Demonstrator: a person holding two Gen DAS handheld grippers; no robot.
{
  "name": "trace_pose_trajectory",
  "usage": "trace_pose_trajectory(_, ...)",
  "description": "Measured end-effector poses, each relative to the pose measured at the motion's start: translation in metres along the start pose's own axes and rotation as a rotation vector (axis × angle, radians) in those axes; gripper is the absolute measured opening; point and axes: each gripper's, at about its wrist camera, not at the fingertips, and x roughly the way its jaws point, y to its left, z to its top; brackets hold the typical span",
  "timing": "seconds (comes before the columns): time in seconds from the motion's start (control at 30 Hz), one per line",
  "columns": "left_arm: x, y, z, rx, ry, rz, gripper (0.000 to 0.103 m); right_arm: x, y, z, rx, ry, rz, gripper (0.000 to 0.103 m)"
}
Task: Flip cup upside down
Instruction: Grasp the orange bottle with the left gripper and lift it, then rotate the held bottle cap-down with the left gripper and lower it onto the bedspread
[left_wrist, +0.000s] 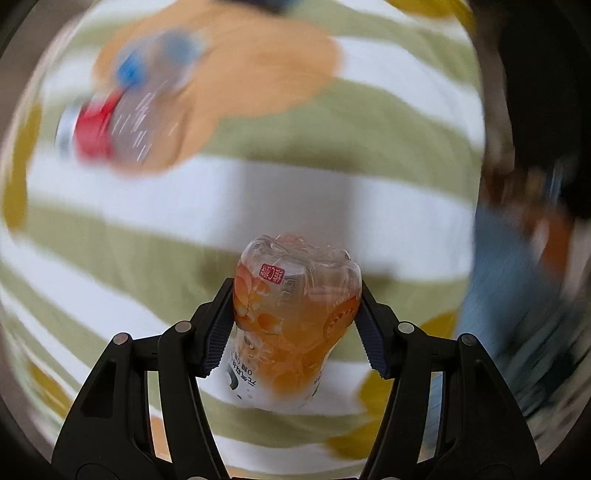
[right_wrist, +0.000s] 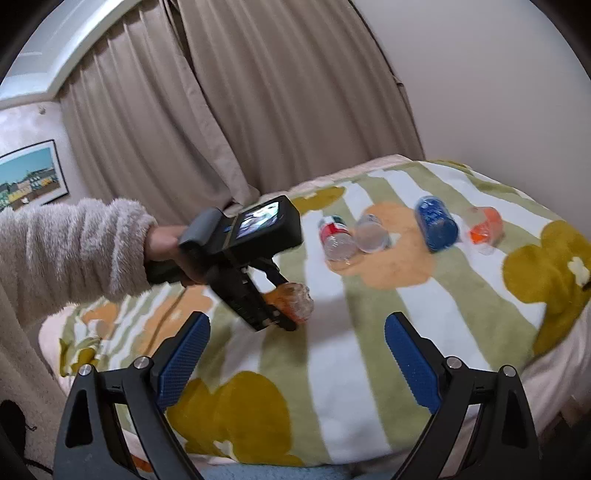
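My left gripper (left_wrist: 295, 314) is shut on a clear plastic cup (left_wrist: 293, 314) with orange print and a white label, held above the striped blanket; its closed base points away from the camera. The right wrist view shows the same cup (right_wrist: 295, 301) in the left gripper (right_wrist: 284, 310), carried by a hand in a fluffy sleeve (right_wrist: 74, 254), low over the blanket (right_wrist: 369, 350). My right gripper (right_wrist: 295, 363) hangs open over the near part of the bed, with nothing between its blue pads (right_wrist: 413, 363).
Further back on the blanket lie a red-labelled cup (right_wrist: 334, 238), a clear cup (right_wrist: 371, 232), a blue cup (right_wrist: 436, 223) and an orange cup (right_wrist: 485, 229). Curtains (right_wrist: 221, 110) and a wall stand behind the bed. The left wrist view is motion-blurred.
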Motion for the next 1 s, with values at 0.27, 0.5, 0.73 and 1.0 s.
trace_pose_trajectory(0.27,0.02,0.052,-0.017,-0.443,-0.077,-0.168,0.059,0.0,0.009,0.002,0.001,0.0,0.059,0.095)
trace_pose_trajectory(0.5,0.008,0.041,-0.003,-0.332,-0.038,-0.05,0.097,-0.007,0.006,0.001,0.008,-0.014,0.053,0.095)
trace_pose_trajectory(0.73,0.018,0.03,0.02,-0.215,0.091,0.025,0.097,-0.005,0.005,-0.001,0.001,-0.004,0.041,0.095)
trace_pose_trajectory(1.0,0.033,0.04,0.032,-0.236,0.142,-0.061,0.058,-0.007,-0.002,-0.003,0.012,0.004,0.02,0.095)
